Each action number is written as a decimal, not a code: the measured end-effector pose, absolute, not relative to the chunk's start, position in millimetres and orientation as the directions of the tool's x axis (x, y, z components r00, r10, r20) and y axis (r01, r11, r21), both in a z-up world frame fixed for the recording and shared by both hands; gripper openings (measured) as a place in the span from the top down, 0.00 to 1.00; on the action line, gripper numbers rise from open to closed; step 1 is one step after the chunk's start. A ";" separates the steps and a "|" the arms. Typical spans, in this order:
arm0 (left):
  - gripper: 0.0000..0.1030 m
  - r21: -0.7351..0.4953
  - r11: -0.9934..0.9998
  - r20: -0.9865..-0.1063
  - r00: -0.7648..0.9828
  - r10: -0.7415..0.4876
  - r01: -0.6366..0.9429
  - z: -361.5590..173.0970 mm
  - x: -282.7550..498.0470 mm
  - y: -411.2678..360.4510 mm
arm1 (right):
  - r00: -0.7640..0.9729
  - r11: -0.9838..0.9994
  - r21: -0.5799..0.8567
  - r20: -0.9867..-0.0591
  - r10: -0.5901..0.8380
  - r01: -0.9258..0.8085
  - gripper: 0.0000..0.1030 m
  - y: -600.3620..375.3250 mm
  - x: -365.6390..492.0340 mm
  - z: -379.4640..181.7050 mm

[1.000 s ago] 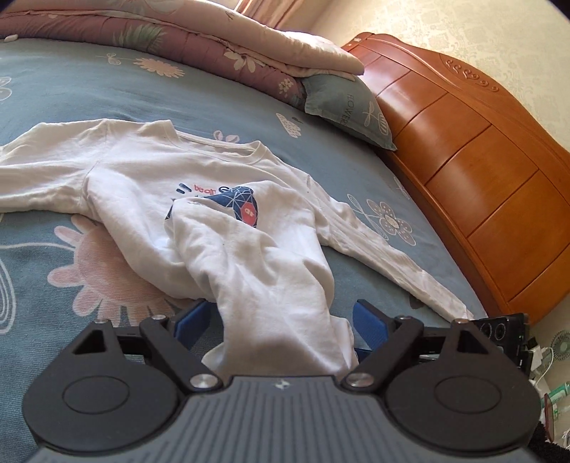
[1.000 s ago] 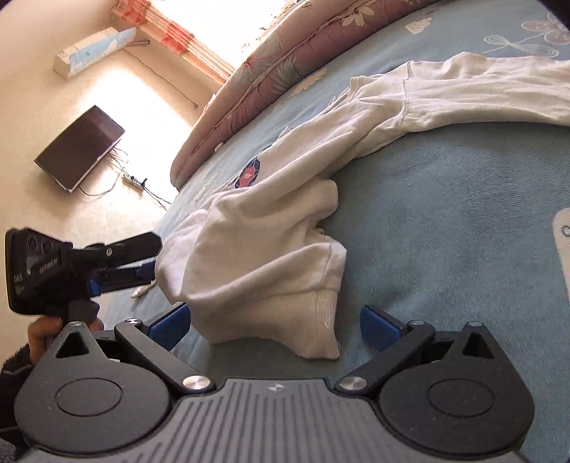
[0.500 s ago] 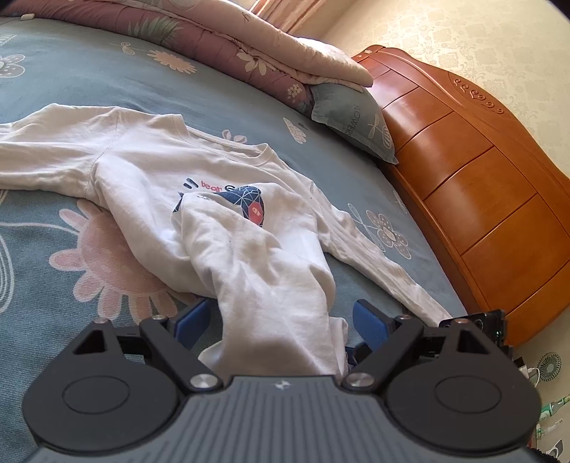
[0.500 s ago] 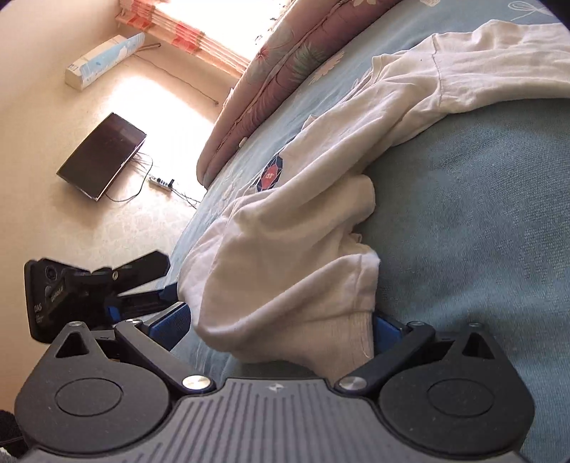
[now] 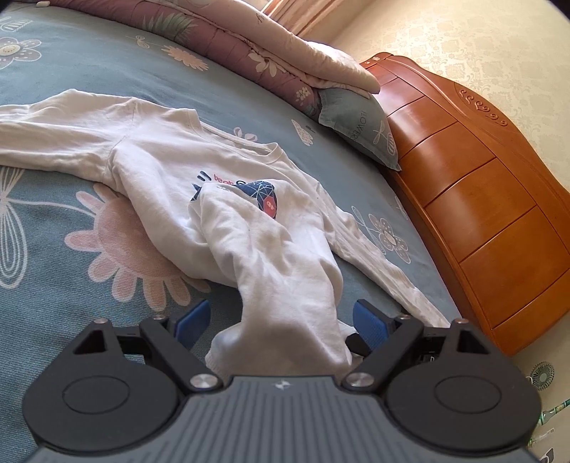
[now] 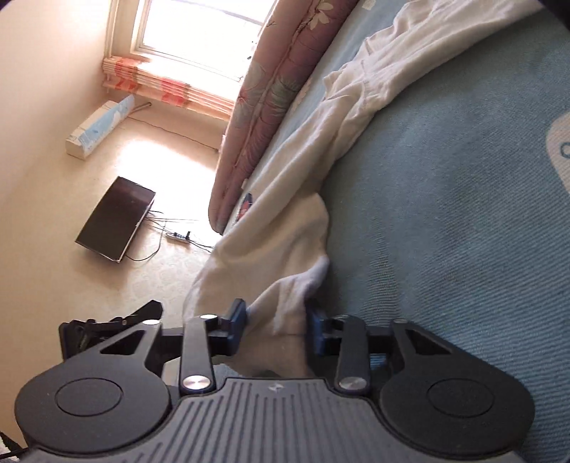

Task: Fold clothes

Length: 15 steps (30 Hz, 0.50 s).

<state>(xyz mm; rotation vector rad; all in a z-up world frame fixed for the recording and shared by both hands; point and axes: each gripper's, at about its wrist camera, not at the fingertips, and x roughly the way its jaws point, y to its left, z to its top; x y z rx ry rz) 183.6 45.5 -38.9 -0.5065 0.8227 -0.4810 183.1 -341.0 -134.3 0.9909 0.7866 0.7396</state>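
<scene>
Across the bed (image 5: 71, 64), white shirt (image 5: 160, 160) lies lengthwise — collar toward the headboard (image 5: 481, 171).

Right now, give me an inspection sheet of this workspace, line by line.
Surface: blue floral bedsheet, bare around the garment.
Job's things: white long-sleeved shirt, bunched, unfolded.
Clutter: folded quilt and pillow at the headboard.
Grippers: left tongs open astride the shirt; right tongs have just been closing, pinching the shirt's hem.
Cables: power strip with cords on the floor.
Surroundings: window, dark screen on the floor.
</scene>
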 end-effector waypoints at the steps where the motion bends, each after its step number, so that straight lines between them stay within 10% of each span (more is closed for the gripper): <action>1: 0.16 -0.593 0.778 -0.560 0.588 -0.583 0.207 -38.3 183.1 44.9 | 0.512 0.366 0.916 -0.237 0.825 -0.166 0.70 -342.5 184.3 -136.1; 15: 0.16 -0.574 0.787 -0.571 0.578 -0.582 0.225 -33.0 177.1 36.4 | 0.494 0.556 0.817 -0.423 0.760 -0.155 0.87 -321.5 182.5 -120.6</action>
